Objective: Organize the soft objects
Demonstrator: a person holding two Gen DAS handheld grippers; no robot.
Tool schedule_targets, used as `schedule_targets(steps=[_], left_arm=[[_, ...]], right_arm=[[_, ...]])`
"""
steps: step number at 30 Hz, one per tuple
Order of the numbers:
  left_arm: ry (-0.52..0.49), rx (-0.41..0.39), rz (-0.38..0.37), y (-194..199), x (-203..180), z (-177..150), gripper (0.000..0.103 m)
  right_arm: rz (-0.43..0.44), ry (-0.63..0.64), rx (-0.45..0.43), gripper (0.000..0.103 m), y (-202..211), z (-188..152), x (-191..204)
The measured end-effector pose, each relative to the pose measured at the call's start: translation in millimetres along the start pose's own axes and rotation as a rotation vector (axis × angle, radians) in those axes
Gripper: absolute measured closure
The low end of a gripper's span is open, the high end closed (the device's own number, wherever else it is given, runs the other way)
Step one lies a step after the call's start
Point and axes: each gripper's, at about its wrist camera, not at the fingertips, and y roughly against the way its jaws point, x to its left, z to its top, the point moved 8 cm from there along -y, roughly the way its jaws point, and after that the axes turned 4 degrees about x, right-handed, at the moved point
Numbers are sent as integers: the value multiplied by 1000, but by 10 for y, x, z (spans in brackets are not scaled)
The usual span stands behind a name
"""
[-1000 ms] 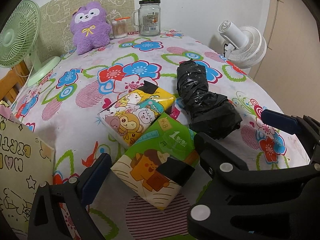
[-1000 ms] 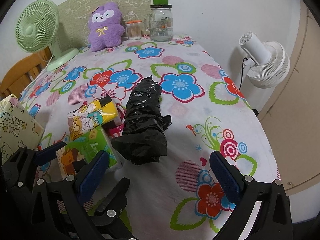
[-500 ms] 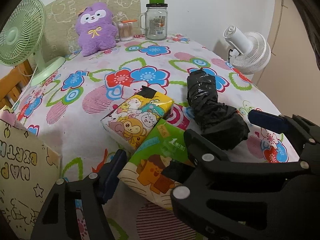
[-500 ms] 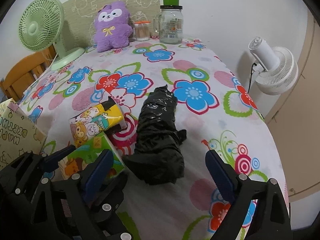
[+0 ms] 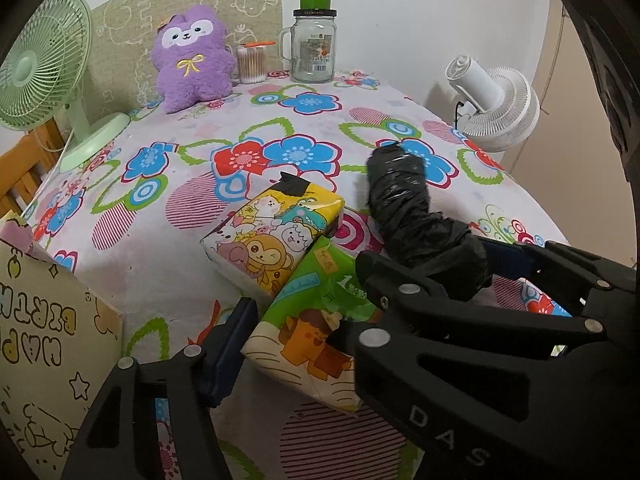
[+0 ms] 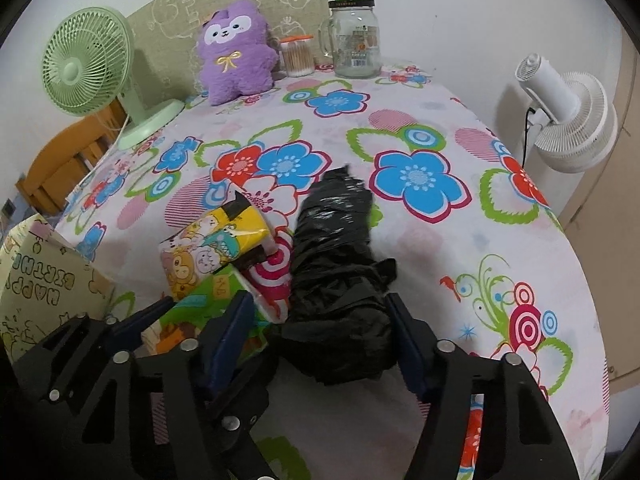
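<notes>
A green tissue pack lies on the flowered tablecloth. My left gripper is closing on it, and both pads touch its sides. A yellow cartoon tissue pack rests just beyond it, touching it. To their right lies a black plastic-wrapped bundle. My right gripper straddles its near end with jaws closing. The right pad touches the bundle, while a gap remains at the left pad. A purple plush toy sits at the far edge.
A "Happy Birthday" gift bag stands at the near left. A green fan, a cotton-swab jar and a glass mug jar line the back. A white fan stands beyond the table's right edge.
Both grippers' jaws have narrowed from wide open. The left has come in onto the green pack. The right has come in around the black bundle's near end.
</notes>
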Motion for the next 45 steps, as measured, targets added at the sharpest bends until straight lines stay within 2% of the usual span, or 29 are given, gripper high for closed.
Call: schedule_targets(steps=[12, 20, 22, 24, 33, 45], left_arm=[[6, 5, -6, 18, -6, -25, 34], [8, 14, -5, 61, -28, -66, 37], [4, 6, 12, 87, -26, -73, 39], [1, -10, 20, 138, -30, -58, 40], [-8, -25, 16, 294, -80, -90, 40], [-20, -78, 25, 691, -133, -147, 41]], right_arm=[[16, -24, -9, 53, 97, -23, 7], [1, -28, -22, 63, 201, -59, -25], [-29, -25, -27, 69, 229, -69, -43], [-70, -2, -24, 70, 241, -102, -47], [-71, -15, -39, 71, 413, -185, -39], [-82, -17, -91, 72, 820, -259, 35]])
